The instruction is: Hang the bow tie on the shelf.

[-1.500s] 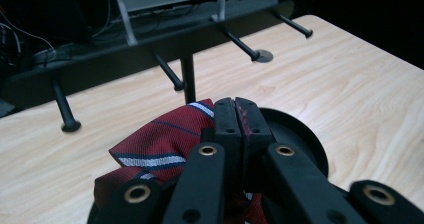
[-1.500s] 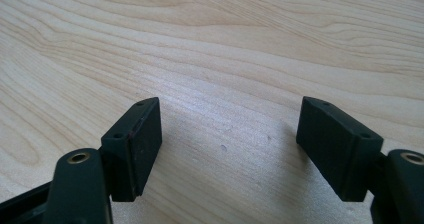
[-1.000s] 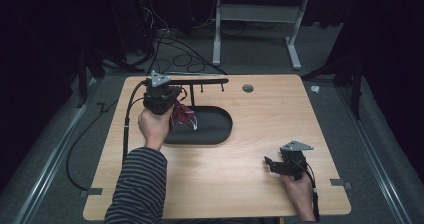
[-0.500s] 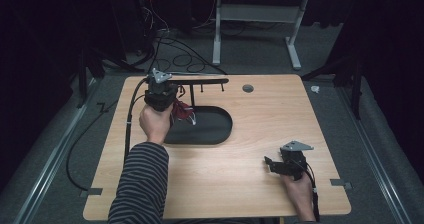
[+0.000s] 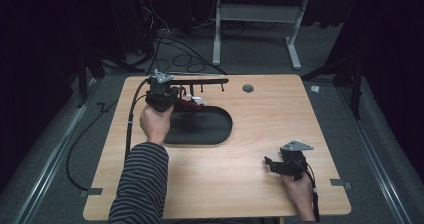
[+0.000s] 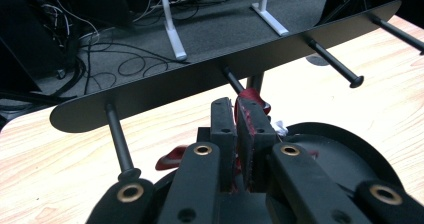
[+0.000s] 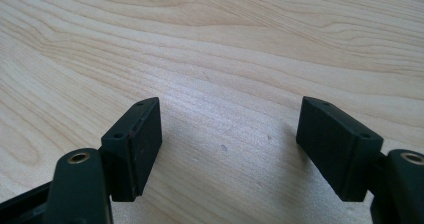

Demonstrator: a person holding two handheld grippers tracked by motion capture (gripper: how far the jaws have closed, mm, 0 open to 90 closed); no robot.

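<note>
A black rack bar (image 5: 200, 81) (image 6: 200, 79) with several pegs stands at the table's back, above a black oval tray (image 5: 205, 129) (image 6: 345, 149). A red thing with a white tag (image 5: 189, 103) (image 6: 252, 96) hangs at the middle peg, over the tray's rim. My left gripper (image 5: 179, 100) (image 6: 235, 104) points at that peg. Its jaws have just been opening and stand a thin slit apart, with the red thing at the tip of the right-hand jaw and no pad pressing on it. My right gripper (image 5: 270, 163) (image 7: 230, 114) rests open on the bare wood at the front right, with nothing between its fingers.
The wooden table (image 5: 260, 109) has a round grommet hole (image 5: 247, 88) at the back. Cables lie on the floor (image 5: 170, 49) beyond the table, beside a white desk frame (image 5: 260, 19). A thick cable (image 5: 131, 119) trails from my left gripper along the table's left side.
My left gripper has moved a little toward the rack with the red thing. The right hand has kept still.
</note>
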